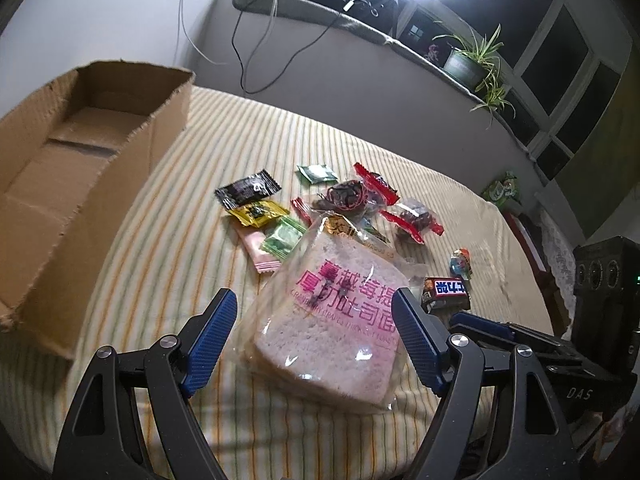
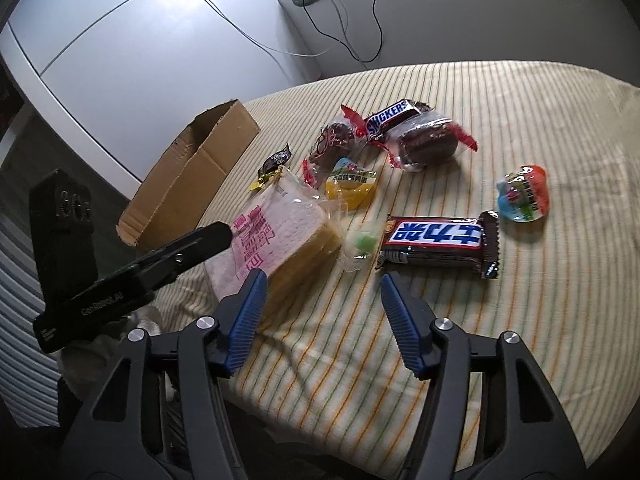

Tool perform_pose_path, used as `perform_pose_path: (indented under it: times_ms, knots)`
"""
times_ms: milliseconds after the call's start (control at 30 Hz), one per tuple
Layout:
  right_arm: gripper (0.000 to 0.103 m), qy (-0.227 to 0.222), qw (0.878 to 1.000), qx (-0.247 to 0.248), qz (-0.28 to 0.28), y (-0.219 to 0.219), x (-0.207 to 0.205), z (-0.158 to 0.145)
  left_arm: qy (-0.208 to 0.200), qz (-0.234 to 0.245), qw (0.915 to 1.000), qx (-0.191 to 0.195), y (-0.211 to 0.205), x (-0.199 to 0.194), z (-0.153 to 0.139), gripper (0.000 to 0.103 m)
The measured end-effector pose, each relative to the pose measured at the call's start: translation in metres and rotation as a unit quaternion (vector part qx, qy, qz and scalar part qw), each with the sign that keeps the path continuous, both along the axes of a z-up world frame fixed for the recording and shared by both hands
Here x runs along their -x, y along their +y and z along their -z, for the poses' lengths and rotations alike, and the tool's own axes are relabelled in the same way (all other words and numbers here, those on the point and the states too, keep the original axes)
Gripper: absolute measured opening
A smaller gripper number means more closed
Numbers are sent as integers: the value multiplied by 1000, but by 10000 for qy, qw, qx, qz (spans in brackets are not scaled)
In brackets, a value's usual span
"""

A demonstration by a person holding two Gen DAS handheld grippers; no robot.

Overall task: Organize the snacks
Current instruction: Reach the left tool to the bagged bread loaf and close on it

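Tilting downward | left hand-held gripper [image 1: 314, 320] jaws apart, straddling bagged toast [image 1: 332, 320] | right hand-held gripper [image 2: 322, 294] apart, empty

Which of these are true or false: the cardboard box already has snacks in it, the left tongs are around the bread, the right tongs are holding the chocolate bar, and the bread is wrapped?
1. The cardboard box holds snacks. False: its visible inside is bare.
2. The left tongs stand open on either side of the bagged bread. True.
3. The right tongs hold the chocolate bar. False: they are open with only striped cloth between them; the bar lies beyond.
4. The bread is in clear plastic with pink lettering. True.
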State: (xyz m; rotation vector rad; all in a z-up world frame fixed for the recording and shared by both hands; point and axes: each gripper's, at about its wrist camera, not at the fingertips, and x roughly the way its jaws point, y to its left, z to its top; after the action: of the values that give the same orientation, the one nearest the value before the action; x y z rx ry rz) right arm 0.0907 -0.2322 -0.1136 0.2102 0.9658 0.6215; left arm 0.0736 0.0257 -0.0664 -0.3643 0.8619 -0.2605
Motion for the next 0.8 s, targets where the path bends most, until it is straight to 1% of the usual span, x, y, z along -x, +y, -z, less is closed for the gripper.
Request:
perform_pose_path:
  times_ms: [67, 133, 200, 300, 400, 567, 700, 800]
  knots:
    - [60, 102, 9999, -67, -37, 0, -4, 2, 51, 14, 9999, 90, 2, -2, 3, 77]
    - [52, 187, 9997, -137, -91, 1, -6, 4, 96, 31, 9998, 183, 5, -3, 5, 73]
    - [49, 259, 9994, -171, -136, 4, -8, 8, 161, 60, 9994, 292, 8, -2, 7, 70]
    - [47, 370, 9988, -263, -191, 9, -13, 12, 243, 160, 9986, 446, 10, 2, 8, 66]
    - [46, 483, 9977, -416, -216, 8, -17, 14, 279, 301, 9980, 490, 7, 8, 8, 65]
    - [46, 550, 9964, -579, -278, 7, -22, 12, 251, 552, 9975, 360, -4, 15, 7, 65]
    - [46, 598, 9961, -522, -377, 15, -27, 14, 206, 629, 9978, 44, -13, 15, 9, 64]
    - [46, 705, 9956, -468, -392, 21, -32, 20, 212, 637, 9977, -109, -16, 13, 12, 65]
